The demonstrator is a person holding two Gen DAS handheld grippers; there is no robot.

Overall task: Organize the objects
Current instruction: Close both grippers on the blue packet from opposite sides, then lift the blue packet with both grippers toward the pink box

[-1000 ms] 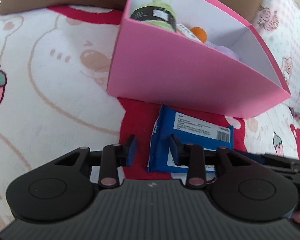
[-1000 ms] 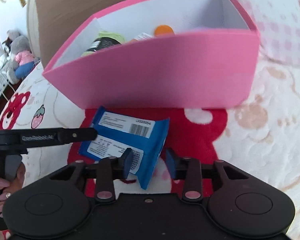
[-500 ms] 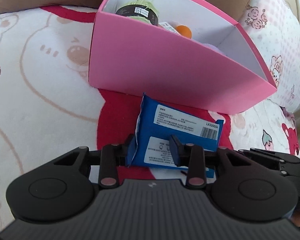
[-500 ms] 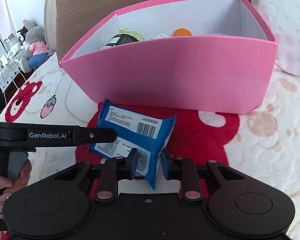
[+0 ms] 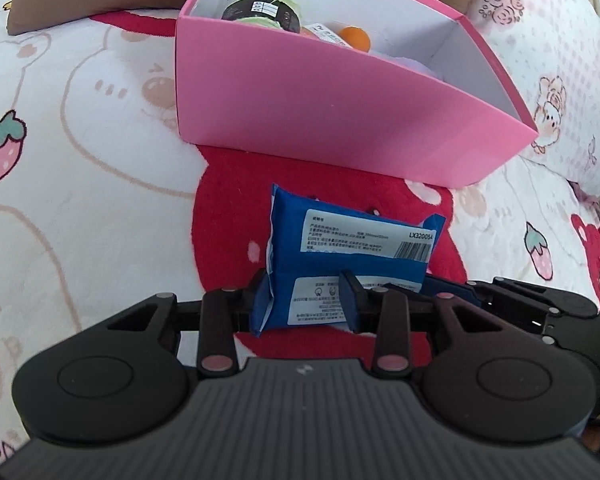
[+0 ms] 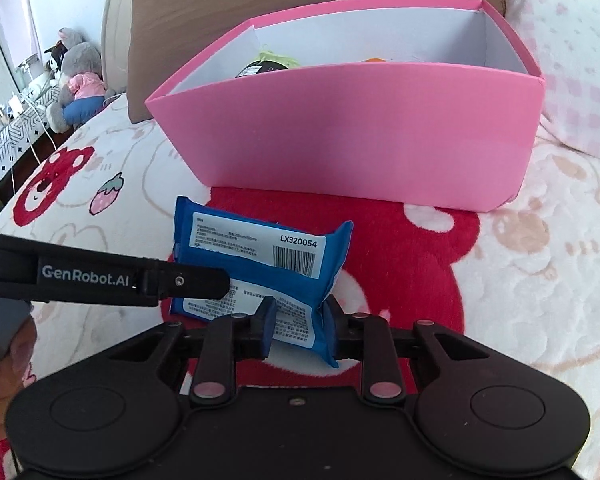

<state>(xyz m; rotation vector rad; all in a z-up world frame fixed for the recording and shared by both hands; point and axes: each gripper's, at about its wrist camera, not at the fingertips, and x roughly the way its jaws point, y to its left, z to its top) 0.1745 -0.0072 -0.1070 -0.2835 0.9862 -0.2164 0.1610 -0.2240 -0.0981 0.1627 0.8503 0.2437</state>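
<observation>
A blue wipes packet with white labels and a barcode is held above the bedspread, in front of a pink box. My left gripper is shut on the packet's left end. My right gripper is shut on the packet's right end. The pink box stands just behind, open at the top. It holds a green yarn ball with a black label, an orange ball and other small items, partly hidden by its wall.
A white bedspread with red bear and strawberry prints lies under everything. A brown headboard and a pink checked pillow stand behind the box. Plush toys sit at the far left beyond the bed.
Both grippers have closed on the blue packet and lifted it off the bedspread. Both cameras have pulled back a little from the pink box.
</observation>
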